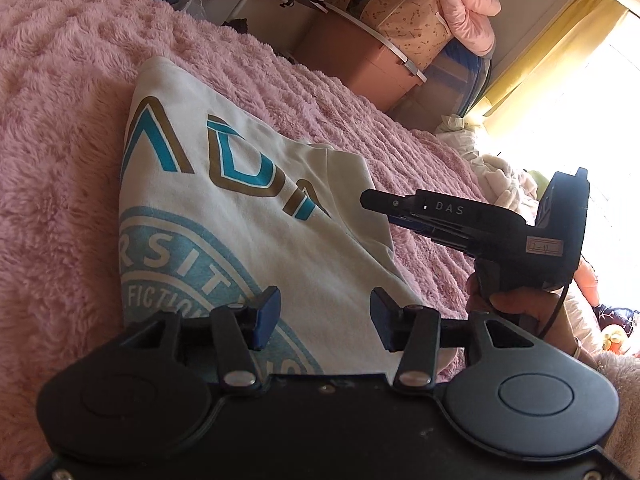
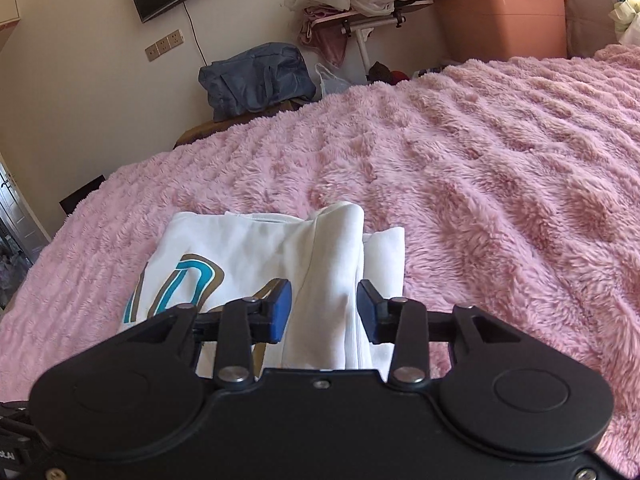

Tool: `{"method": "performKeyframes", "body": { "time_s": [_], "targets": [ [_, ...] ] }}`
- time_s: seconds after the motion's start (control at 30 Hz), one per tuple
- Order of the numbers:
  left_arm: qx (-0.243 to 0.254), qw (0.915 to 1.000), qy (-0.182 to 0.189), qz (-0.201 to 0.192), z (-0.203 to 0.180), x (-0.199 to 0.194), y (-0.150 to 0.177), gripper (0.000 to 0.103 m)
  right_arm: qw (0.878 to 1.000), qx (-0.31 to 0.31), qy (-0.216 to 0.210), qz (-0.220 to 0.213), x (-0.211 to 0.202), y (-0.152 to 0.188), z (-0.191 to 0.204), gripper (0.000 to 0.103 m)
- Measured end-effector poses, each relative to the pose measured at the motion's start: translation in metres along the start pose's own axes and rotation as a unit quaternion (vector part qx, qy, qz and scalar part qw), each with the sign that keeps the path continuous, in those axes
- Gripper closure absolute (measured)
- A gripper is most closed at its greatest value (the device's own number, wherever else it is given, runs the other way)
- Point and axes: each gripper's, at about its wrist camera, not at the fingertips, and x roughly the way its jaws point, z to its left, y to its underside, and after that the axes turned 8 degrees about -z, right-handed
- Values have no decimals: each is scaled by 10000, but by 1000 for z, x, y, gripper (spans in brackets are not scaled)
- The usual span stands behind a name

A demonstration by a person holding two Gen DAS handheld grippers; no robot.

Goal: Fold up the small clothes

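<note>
Your left tongs stand apart with nothing between the pads; they hover just over the near end of the shirt, which lies flat under and ahead of them on the pink blanket of the bed. The printed side faces up: teal and brown letters ahead of the left tongs, a pale blue round seal right below them.

To the right of your left tongs, your right tongs point in from the side, their tip at the shirt's folded right edge, where a plain white flap lies doubled over the print. Your hand grips their handle.

From the right wrist view, your right tongs are apart too. The folded white flap runs up between the blue pads, with a gap showing on each side, so they do not pinch it. The lettering lies to the left of these tongs, and bare blanket stretches ahead and to their right.

Beyond the bed, far ahead of the right tongs, a blue bag sits by the wall and a pink bin stands further right.
</note>
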Motion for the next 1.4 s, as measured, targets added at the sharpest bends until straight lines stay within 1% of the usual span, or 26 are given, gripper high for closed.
{"method": "performKeyframes", "body": {
  "time_s": [0.03,0.1,0.13,0.17,0.2,0.23,0.5,0.77,0.83,0.9,1.0,1.1,1.13,1.2,1.27,1.3,1.33,1.4],
  "targets": [
    [42,10000,-1,-1,-1,0,1,52,10000,-27,16,46,4,0,1,70],
    [133,9999,-4,-5,-2,1,2,52,9999,-97,90,69,10,0,3,70],
    [159,9999,-4,-6,-3,1,2,52,9999,-110,104,82,12,0,3,72],
    [174,9998,-5,-13,-3,1,3,52,9998,-104,115,83,13,0,4,85],
    [175,9998,-2,-17,-3,1,3,51,9999,-94,116,87,14,0,4,93],
    [172,9998,6,-19,-3,1,4,51,9998,-81,129,124,16,0,3,94],
    [-9,9998,198,35,-5,5,1,50,9992,-244,281,165,19,-5,5,98],
    [-47,9989,454,80,-17,14,-2,50,9985,-233,487,4,24,-19,-2,100],
    [-24,9991,406,95,-18,18,0,50,9976,-274,636,49,32,-17,-4,100],
    [-5,9992,374,140,-16,22,5,50,9968,-222,749,194,43,-10,-10,100],
    [70,9994,287,182,-14,27,10,50,9963,-142,764,357,54,3,-17,100],
    [16,9995,277,139,-13,26,8,50,9969,-243,642,388,49,0,-15,96],
    [-61,9994,311,120,-12,23,6,50,9976,-212,576,331,43,-2,-15,89],
    [-247,9988,433,23,-12,9,1,50,9995,-81,253,165,18,-9,-16,82],
    [-121,9989,421,-193,-15,-15,-1,50,10000,-64,-35,31,-11,-10,-17,64],
    [-4,9990,354,-285,-17,-27,-1,50,9997,-155,-167,-23,-30,-7,-17,58],
    [84,9989,312,-348,-18,-38,1,50,9994,-252,-211,-62,-44,-3,-17,53],
    [243,9987,233,-388,-19,-59,6,49,9989,-399,-237,-4,-72,11,-19,53]
  ]
}}
